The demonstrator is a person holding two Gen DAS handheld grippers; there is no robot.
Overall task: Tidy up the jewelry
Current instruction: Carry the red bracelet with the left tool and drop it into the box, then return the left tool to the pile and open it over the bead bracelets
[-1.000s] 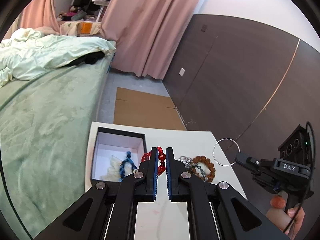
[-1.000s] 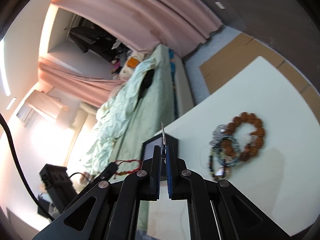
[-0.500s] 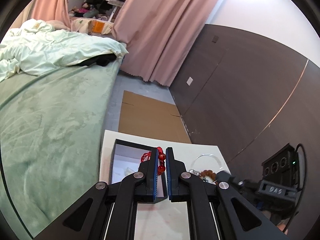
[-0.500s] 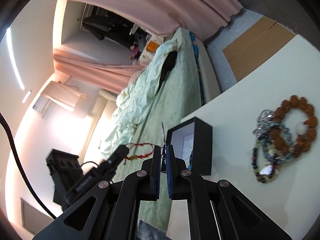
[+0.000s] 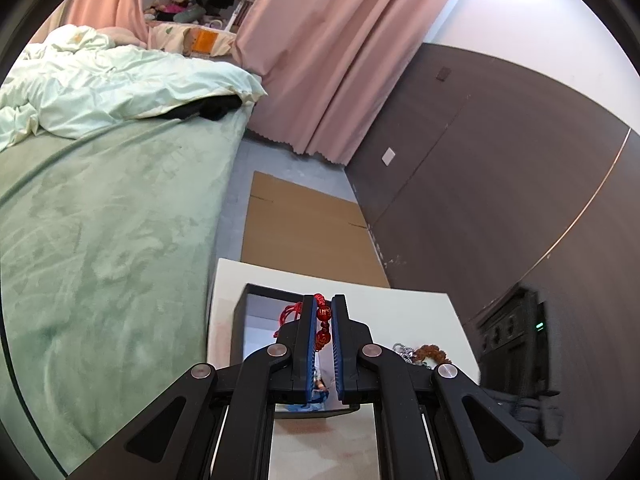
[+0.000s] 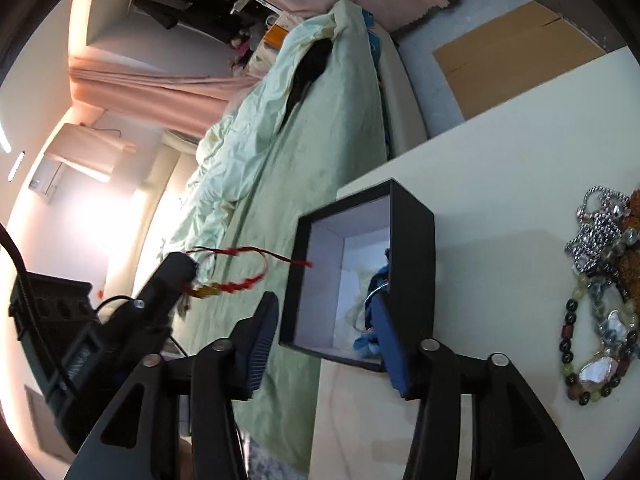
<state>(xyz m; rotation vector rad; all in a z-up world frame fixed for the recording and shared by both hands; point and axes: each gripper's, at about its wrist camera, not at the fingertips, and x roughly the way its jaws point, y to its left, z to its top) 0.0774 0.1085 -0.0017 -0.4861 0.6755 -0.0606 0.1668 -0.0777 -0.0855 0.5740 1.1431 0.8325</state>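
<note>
While the red beaded bracelet (image 5: 323, 322) is clamped between the nearly closed fingers of the left gripper (image 5: 322, 330) above the open black box (image 6: 414, 240) on the tabletop (image 6: 512, 184), the right gripper (image 6: 324, 334) is held at the box. Its fingers, just opened, are spread apart with nothing pressed between them, and a thin silver ring (image 6: 370, 300) is seen inside the box just beside the right-hand finger.

Red beads and red cord on the bracelet (image 5: 323, 322). Black outside, white inside on the box (image 6: 412, 240). Cream table (image 6: 500, 176). Mint-green blanket (image 5: 100, 240). Pink curtains (image 5: 320, 60). Blue pads (image 6: 394, 344) on black gripper arms. Silver chain (image 6: 598, 220).
</note>
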